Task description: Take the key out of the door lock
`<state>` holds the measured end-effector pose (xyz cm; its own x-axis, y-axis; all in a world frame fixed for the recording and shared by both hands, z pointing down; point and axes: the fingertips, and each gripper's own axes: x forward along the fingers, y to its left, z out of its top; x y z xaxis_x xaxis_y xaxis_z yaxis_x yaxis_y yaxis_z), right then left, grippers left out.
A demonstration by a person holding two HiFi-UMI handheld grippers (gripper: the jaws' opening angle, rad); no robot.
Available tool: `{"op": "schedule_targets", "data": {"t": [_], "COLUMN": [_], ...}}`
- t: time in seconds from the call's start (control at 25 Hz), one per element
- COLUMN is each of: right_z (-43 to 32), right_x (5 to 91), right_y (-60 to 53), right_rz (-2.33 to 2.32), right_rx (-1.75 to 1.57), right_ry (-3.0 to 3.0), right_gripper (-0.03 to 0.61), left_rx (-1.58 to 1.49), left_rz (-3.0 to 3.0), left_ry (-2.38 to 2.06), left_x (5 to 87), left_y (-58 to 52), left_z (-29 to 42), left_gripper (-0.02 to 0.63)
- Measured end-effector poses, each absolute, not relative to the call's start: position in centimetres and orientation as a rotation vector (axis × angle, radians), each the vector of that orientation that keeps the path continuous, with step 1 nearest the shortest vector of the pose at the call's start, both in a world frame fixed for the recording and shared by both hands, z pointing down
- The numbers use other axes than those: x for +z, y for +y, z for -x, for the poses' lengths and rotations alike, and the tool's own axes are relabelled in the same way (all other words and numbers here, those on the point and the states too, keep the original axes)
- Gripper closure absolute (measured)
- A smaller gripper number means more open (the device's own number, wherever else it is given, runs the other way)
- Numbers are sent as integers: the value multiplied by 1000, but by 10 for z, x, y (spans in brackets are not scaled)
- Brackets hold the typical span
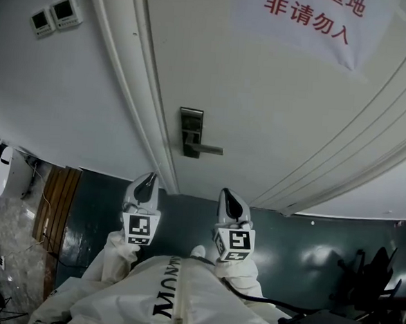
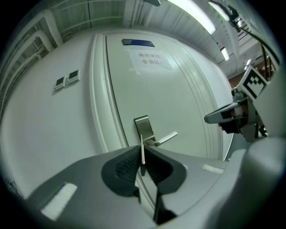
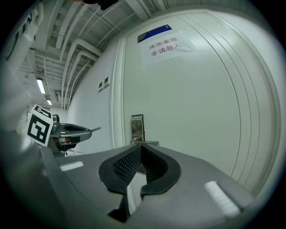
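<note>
Metal key (image 2: pixel 142 156) gripped in my left gripper (image 2: pixel 143 150) jaws, away from door lock (image 1: pixel 190 130); my right gripper (image 3: pixel 142 146) jaws closed, empty.

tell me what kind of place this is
Likely an indoor corridor outside a restricted equipment room: a white door with a metal lever lock, a paper notice in red Chinese print taped to it, and two small wall control panels beside the frame.
</note>
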<state>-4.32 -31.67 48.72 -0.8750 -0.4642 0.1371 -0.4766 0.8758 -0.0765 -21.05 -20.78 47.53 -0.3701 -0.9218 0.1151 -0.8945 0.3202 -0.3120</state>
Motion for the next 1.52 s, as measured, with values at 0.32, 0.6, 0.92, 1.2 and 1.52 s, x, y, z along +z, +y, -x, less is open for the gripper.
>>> {"op": "schedule_targets", "data": {"t": [0.32, 0.6, 0.92, 1.2, 1.52], "right_z": [47, 45, 28, 13, -24], "right_x": [489, 496, 493, 493, 489], "right_y": [-249, -173, -111, -100, -108], "right_rz": [-810, -856, -867, -836, -850], "right_rx": [112, 69, -3, -1, 17], "right_ry": [-2891, -2847, -2808, -2834, -2834], "right_gripper": [586, 585, 581, 580, 580], "left_rx": [-516, -444, -407, -410, -438], "left_rz": [1771, 1847, 1916, 1874, 1883], "left_ry": [2418, 2406, 2400, 2399, 2353], "left_x": [483, 499, 513, 504, 492], "left_y": [-135, -64, -14, -7, -19], "left_z": [209, 205, 191, 175, 140], "left_gripper": [592, 592, 592, 592, 592]}}
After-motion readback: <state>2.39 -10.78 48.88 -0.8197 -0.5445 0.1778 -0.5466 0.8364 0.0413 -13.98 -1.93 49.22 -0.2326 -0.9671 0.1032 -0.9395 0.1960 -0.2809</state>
